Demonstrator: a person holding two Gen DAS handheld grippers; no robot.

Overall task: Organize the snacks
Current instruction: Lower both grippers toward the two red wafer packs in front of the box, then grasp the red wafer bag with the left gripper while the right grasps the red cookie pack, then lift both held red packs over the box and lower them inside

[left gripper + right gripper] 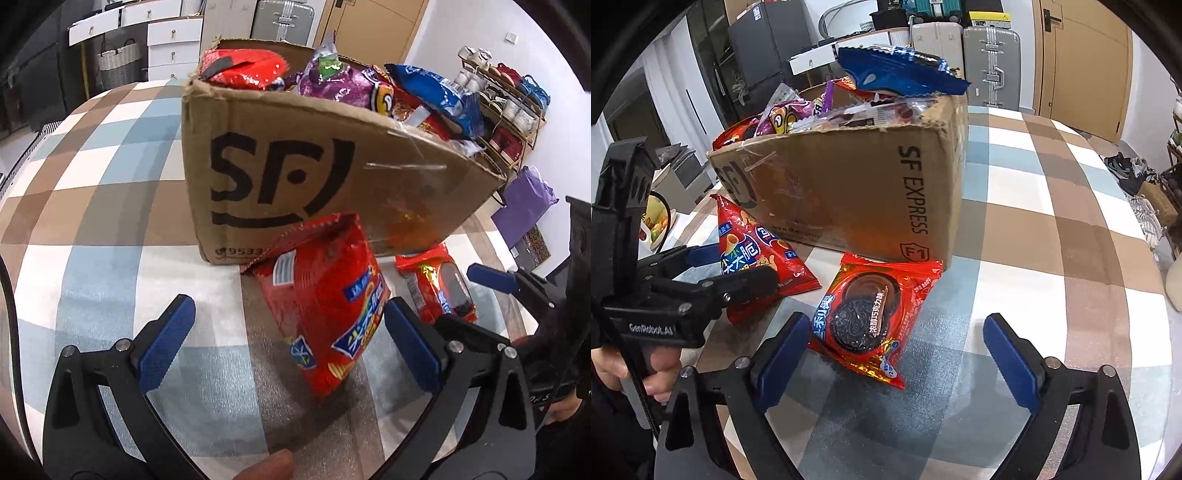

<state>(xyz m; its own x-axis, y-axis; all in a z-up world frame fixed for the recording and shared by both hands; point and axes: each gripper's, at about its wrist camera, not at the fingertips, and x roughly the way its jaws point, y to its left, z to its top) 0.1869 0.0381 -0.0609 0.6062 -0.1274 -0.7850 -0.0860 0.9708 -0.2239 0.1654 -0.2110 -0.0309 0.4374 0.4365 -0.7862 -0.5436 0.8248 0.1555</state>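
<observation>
Two red packets lay on the checked tablecloth [92, 206] in the left wrist view, both at the near foot of the cardboard box [295, 162]. The left gripper [288, 325] stood wide open, its blue pads apart, and the red crisp bag [325, 306] leaned up between them, close against the right pad, though whether it touched I could not tell. Off to the right lay the red cookie packet [439, 284], flat on the cloth, with one blue pad of the other tool just beyond it. Up in the box sat a heap of snacks: a purple bag [340, 81], a blue packet [439, 92] and a red bag [243, 70] at the far left corner. Over to the right wrist view: the right gripper [897, 358] was open too, fingers spread wide, and the red cookie packet [875, 321] lay flat between them, nearer the left pad, with no pad pressing on it. Left of it, the red crisp bag [757, 254] stood against the cardboard box [849, 184], with the left gripper [727, 266] reaching around it. Far atop the heap lay the blue packet [897, 70].
</observation>
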